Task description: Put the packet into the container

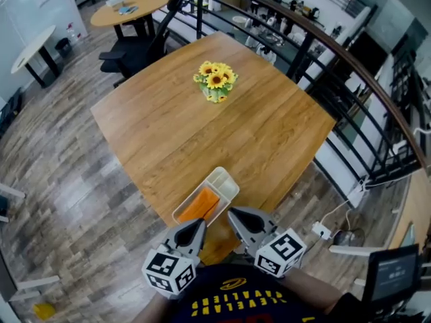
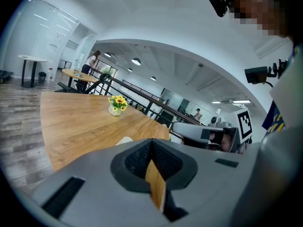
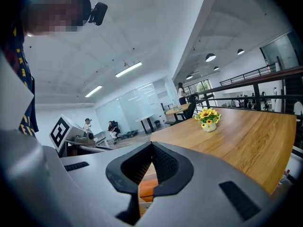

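Note:
A white rectangular container [image 1: 225, 181] rests at the near edge of the wooden table [image 1: 202, 126]. An orange packet [image 1: 200, 205] lies inside it, at its near end. My left gripper [image 1: 199, 223] hovers just short of the table's near edge, shut and holding nothing. Beside it my right gripper [image 1: 233, 213] is shut and empty too, its tip close to the container's near corner. In the left gripper view the jaws [image 2: 151, 148] meet, with a sliver of the container [image 2: 124, 140] past them. Under the closed right gripper [image 3: 151, 151] a bit of the orange packet [image 3: 147, 191] shows.
A pot of yellow sunflowers [image 1: 215, 81] stands at the middle of the table. A black railing [image 1: 316, 42] runs along the far right side. A black office chair [image 1: 135, 49] and round tables [image 1: 131, 5] stand beyond the far left corner.

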`<state>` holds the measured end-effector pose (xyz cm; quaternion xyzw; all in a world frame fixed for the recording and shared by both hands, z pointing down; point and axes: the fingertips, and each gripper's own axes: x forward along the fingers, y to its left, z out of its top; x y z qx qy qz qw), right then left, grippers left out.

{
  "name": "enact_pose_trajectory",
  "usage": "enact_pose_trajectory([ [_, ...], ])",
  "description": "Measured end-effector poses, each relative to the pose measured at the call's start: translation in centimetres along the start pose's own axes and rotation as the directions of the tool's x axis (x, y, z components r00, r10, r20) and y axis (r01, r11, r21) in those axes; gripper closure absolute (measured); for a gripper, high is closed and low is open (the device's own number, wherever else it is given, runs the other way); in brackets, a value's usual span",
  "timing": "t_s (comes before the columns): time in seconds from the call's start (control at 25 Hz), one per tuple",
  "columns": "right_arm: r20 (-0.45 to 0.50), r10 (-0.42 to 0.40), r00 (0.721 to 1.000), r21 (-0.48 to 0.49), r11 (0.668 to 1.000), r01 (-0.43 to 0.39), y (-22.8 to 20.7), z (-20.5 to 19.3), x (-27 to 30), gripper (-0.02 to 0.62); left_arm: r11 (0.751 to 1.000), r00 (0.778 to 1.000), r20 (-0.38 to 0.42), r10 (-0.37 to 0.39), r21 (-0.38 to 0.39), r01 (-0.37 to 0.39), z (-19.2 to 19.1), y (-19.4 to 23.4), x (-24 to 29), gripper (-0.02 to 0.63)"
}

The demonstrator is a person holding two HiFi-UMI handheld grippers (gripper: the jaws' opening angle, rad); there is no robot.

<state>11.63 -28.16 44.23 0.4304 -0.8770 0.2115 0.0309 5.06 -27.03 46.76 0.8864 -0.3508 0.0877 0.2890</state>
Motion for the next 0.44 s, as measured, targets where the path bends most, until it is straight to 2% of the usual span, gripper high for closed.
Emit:
enact_pose_trajectory([
  [0.44, 0.012, -0.023, 1.0, 0.001, 1.0, 0.023, -0.9, 0.0, -1.2, 0.586, 0.999, 0.999, -0.018, -0.034, 0.014, 0.035, -0.1, -1.2, 1.9, 0.606],
])
